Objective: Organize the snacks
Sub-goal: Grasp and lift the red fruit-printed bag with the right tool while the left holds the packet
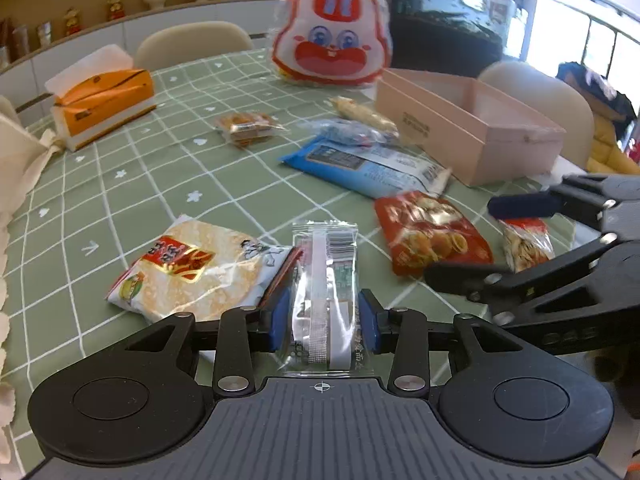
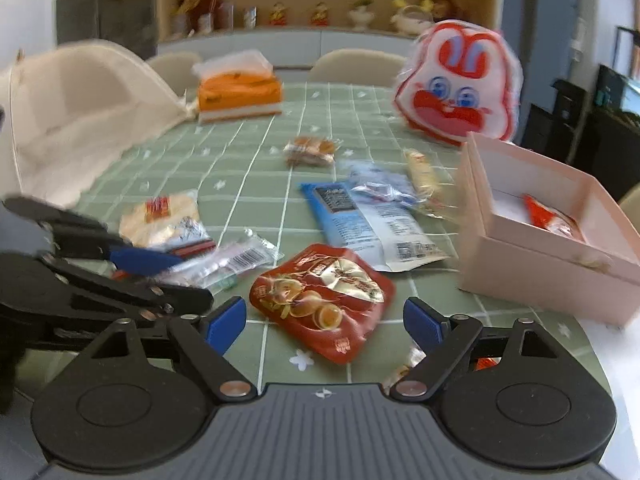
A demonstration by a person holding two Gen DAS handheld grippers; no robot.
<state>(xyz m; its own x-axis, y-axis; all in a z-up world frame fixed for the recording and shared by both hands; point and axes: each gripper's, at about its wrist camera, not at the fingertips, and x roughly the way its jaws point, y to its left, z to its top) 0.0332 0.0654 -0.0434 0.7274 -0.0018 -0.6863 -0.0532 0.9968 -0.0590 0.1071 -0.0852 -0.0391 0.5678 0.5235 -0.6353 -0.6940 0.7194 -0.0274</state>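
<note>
My left gripper [image 1: 324, 320] is shut on a clear snack packet [image 1: 324, 272] that lies on the green checked tablecloth [image 1: 160, 184], its blue pads against the packet's two long sides. In the right wrist view the same gripper [image 2: 160, 276] straddles that clear packet [image 2: 236, 260]. My right gripper [image 2: 324, 320] stands open with nothing in it, just above a red snack packet [image 2: 324, 296]. The left wrist view shows it [image 1: 476, 240] beside that red packet [image 1: 432, 232]. An open pink box [image 2: 540, 276] at the right holds one red packet [image 2: 552, 216].
A rice cracker packet [image 1: 188, 268] lies left of the clear one. A long blue packet [image 2: 372, 220], several small snacks and a small packet [image 1: 524, 244] are scattered around. A rabbit-face bag [image 1: 332, 32], an orange tissue box [image 1: 104, 100] and a mesh cover [image 2: 80, 112] stand further back.
</note>
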